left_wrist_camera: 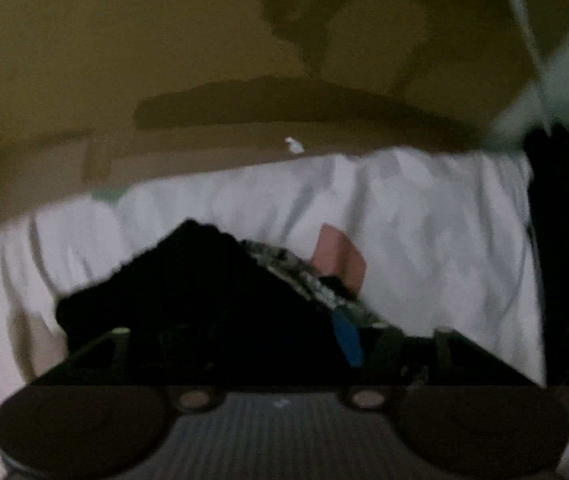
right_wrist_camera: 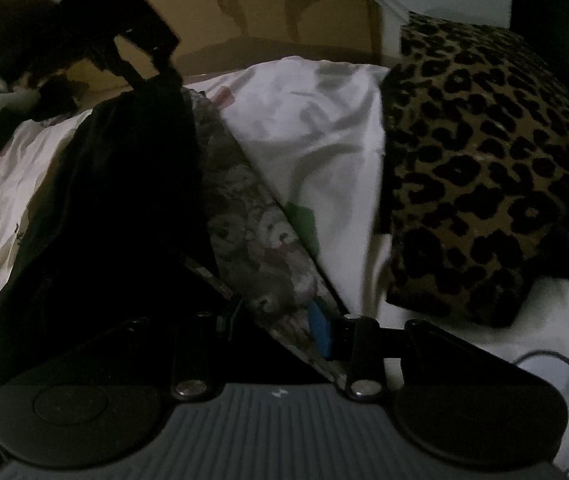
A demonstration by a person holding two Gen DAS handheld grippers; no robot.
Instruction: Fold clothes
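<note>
A black garment (right_wrist_camera: 124,200) with a grey patterned lining (right_wrist_camera: 252,240) hangs stretched between my two grippers above a white bedsheet (right_wrist_camera: 316,128). My right gripper (right_wrist_camera: 276,328) is shut on the garment's near edge, a blue finger pad (right_wrist_camera: 320,332) against the cloth. My left gripper (right_wrist_camera: 144,68), seen in the right wrist view, holds the far end up at the upper left. In the left wrist view the left gripper (left_wrist_camera: 284,344) is shut on the black garment (left_wrist_camera: 204,300), blue pad (left_wrist_camera: 348,336) showing.
A leopard-print pillow (right_wrist_camera: 492,168) lies on the bed at the right. A brown cardboard-coloured wall or box (right_wrist_camera: 284,12) stands behind the bed. In the left wrist view the sheet (left_wrist_camera: 424,220) ends at a brown surface (left_wrist_camera: 164,60).
</note>
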